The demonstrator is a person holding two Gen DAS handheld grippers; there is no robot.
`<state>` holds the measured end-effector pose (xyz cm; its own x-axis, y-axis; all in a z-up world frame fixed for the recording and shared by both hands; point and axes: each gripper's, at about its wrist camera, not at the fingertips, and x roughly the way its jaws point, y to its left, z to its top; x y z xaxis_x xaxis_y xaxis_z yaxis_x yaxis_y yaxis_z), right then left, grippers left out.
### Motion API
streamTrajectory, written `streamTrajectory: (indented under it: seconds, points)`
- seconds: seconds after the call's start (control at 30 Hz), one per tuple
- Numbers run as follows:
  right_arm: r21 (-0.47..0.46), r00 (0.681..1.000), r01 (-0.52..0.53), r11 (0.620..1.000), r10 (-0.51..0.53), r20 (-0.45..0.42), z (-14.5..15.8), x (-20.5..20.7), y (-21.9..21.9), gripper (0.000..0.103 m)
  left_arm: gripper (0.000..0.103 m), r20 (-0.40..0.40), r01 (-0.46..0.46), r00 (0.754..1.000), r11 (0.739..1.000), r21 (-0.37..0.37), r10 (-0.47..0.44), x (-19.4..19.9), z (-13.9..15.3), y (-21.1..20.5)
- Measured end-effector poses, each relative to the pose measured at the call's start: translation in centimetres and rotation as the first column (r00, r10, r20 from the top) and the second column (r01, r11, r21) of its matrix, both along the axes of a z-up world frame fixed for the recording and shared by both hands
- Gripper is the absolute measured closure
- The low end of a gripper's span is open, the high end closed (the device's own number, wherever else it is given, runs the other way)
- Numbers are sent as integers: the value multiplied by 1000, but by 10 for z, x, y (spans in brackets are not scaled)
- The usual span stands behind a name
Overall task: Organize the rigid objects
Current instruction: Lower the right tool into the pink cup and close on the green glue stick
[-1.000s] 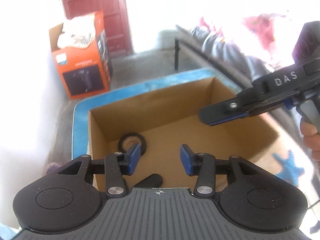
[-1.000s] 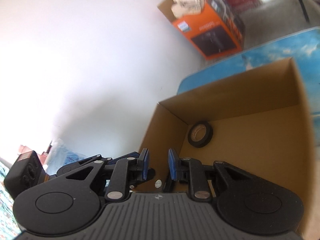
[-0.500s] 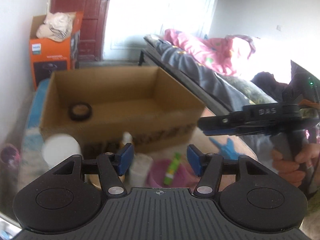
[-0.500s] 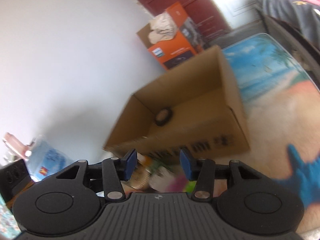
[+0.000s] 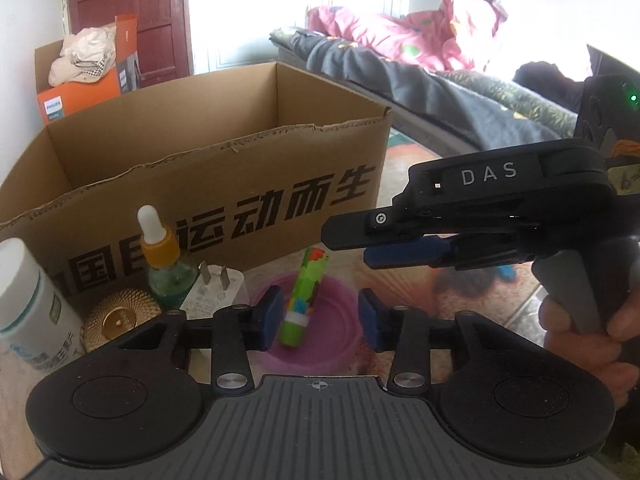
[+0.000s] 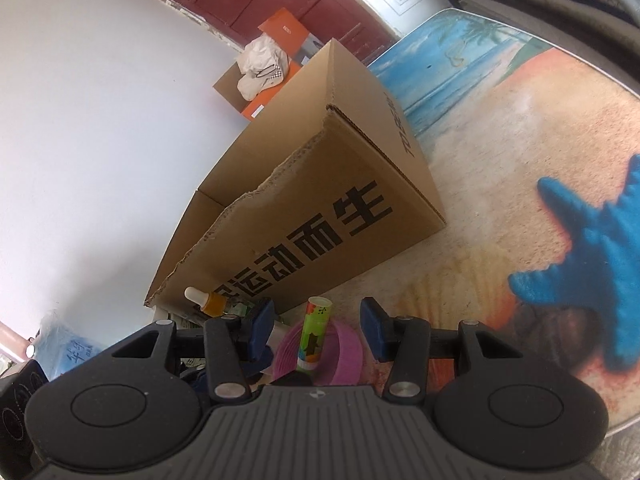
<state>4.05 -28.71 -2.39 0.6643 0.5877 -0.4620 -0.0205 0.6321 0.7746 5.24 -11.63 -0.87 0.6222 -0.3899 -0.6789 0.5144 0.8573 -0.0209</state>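
Note:
An open cardboard box (image 5: 224, 184) (image 6: 320, 216) stands on the mat. In front of it a green patterned tube (image 5: 306, 292) (image 6: 314, 336) lies across a pink dish (image 5: 340, 316) (image 6: 344, 356). Left of the tube stand a white plug (image 5: 216, 292), a dropper bottle (image 5: 164, 264) (image 6: 208, 300), a gold disc (image 5: 120, 318) and a white jar (image 5: 28, 308). My left gripper (image 5: 319, 318) hangs low over the dish; its jaws are closing, with the tube's near end between them, untouched. My right gripper (image 6: 318, 330) (image 5: 348, 246) is open around the tube, also clear of it.
A person's hand (image 5: 592, 332) holds the right gripper close on the right. An orange carton (image 5: 80, 80) with cloth in it sits behind the box by a red door. A bed (image 5: 440, 76) runs along the right. A blue starfish print (image 6: 592, 256) marks the mat.
Both grippers have drawn back out of the box and sunk to the items in front of it. The right jaws went from shut to open. The left jaws widened, then narrowed.

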Motion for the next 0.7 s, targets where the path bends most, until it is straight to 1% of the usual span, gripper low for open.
streamTrajectory:
  seconds: [0.07, 0.17, 0.33, 0.37, 0.4, 0.47, 0.53, 0.63, 0.67, 0.7]
  points:
    - [4, 1000, -2, 1000, 2, -4, -4, 4, 0, 52, 70, 4, -3, 1000, 1000, 24, 3, 3, -5, -3]
    - [15, 1000, -11, 1000, 11, -14, -11, 10, 2, 52, 74, -3, -6, 1000, 998, 58, 6, 7, -11, -8]
    - [29, 999, -33, 999, 33, -16, -20, 16, 9, 53, 77, -22, -1, 1000, 996, 84, 3, 8, -18, -10]
    - [30, 999, -36, 999, 37, -16, -22, 16, 10, 55, 77, -26, -3, 1000, 996, 87, 5, 9, -19, -11]
    - [30, 999, -40, 999, 41, -17, -23, 18, 11, 59, 77, -29, -6, 1000, 996, 90, 8, 10, -20, -11]
    - [34, 999, -47, 998, 47, -17, -25, 20, 13, 61, 78, -31, -8, 999, 996, 88, 11, 12, -20, -10]
    - [28, 999, -51, 998, 52, -12, -26, 21, 15, 65, 79, -30, -7, 1000, 996, 87, 10, 12, -20, -12]
    - [17, 999, -54, 998, 54, 1, -24, 20, 17, 76, 81, -18, -5, 1000, 995, 97, 6, 13, -20, -17]
    - [12, 999, -54, 998, 54, 6, -23, 20, 17, 79, 84, -15, -3, 1000, 995, 99, 4, 12, -20, -17]
    - [5, 998, -55, 998, 55, 12, -21, 19, 17, 81, 85, -11, -2, 1000, 995, 101, 4, 11, -20, -18]
